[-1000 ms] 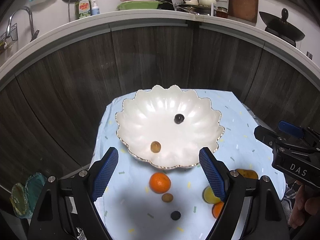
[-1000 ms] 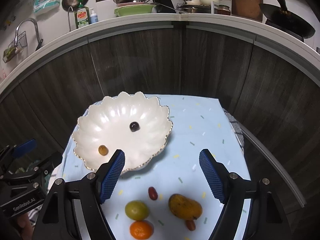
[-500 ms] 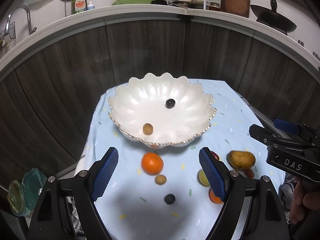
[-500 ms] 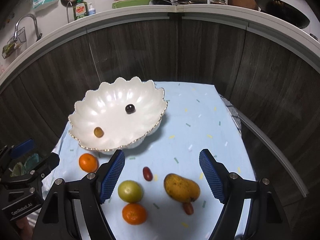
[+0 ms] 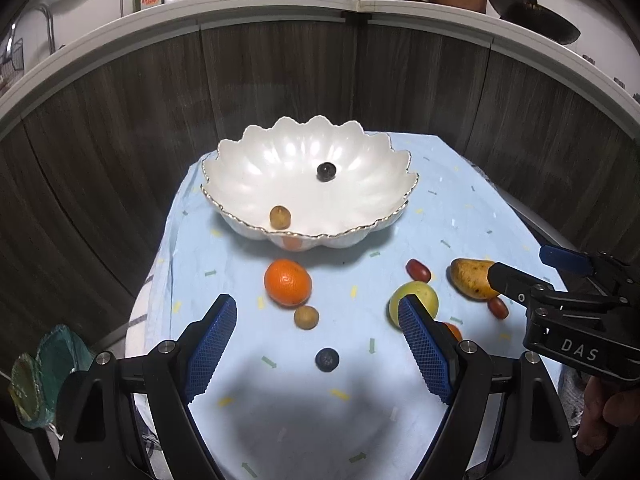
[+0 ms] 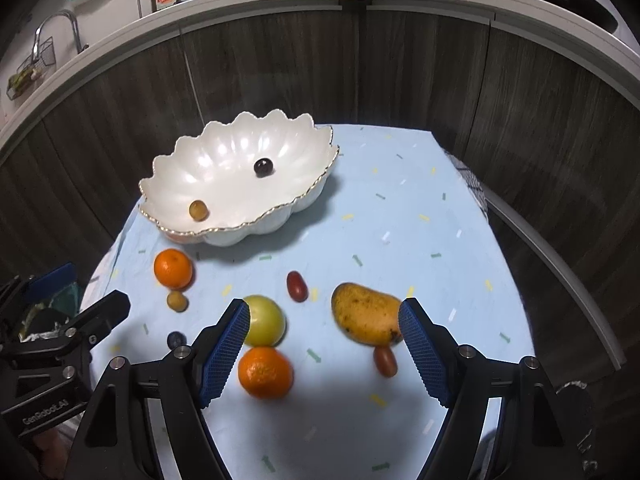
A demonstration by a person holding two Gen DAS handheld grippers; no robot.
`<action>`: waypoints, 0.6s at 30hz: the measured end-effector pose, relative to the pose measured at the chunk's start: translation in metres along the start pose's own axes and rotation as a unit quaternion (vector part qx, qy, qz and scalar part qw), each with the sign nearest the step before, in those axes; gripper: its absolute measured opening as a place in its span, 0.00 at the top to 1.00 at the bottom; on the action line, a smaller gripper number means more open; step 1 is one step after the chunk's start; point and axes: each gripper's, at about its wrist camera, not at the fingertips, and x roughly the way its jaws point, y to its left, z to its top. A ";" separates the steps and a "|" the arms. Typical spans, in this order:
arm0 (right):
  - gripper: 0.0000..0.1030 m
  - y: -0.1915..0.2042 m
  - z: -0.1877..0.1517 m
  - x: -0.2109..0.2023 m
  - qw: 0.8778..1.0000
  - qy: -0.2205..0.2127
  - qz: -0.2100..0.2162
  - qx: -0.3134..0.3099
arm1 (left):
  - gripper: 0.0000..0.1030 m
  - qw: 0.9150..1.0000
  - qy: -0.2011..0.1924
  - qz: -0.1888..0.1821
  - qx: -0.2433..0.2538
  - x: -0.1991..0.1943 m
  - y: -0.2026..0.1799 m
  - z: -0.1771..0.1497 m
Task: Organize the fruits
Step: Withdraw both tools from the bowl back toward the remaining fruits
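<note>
A white scalloped bowl (image 5: 360, 152) (image 6: 304, 152) stands at the back of the blue cloth and holds a dark grape (image 5: 326, 171) and a small brown fruit (image 5: 279, 216). In front of it lie an orange (image 5: 287, 282), a small brown fruit (image 5: 306, 317), a blueberry (image 5: 327, 359), a green fruit (image 6: 266, 320), a second orange (image 6: 265, 371), a mango (image 6: 366, 313) and two red grapes (image 6: 297, 286) (image 6: 385, 361). My left gripper (image 5: 318, 344) is open above the blueberry. My right gripper (image 6: 324, 344) is open, between the green fruit and the mango.
The blue cloth (image 6: 400, 208) covers a small table in front of a dark wood-panel wall (image 5: 280, 72). A kitchen counter (image 5: 280, 4) with dishes runs above it. A green mesh bag (image 5: 44, 376) lies off the table's left edge.
Both grippers have pulled back from the bowl toward me, so the loose fruits in front of it have come into full view. Both stayed open. No fruit moved.
</note>
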 end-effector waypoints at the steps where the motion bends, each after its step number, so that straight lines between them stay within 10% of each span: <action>1: 0.25 0.000 -0.001 0.000 1.000 -0.002 -0.001 -0.001 | 0.19 1.000 0.001 0.000 0.001 0.001 0.000 -0.002; 18: 0.25 0.000 -0.030 0.007 1.000 -0.026 -0.011 -0.009 | 0.19 1.000 0.007 0.001 0.019 0.018 -0.009 -0.033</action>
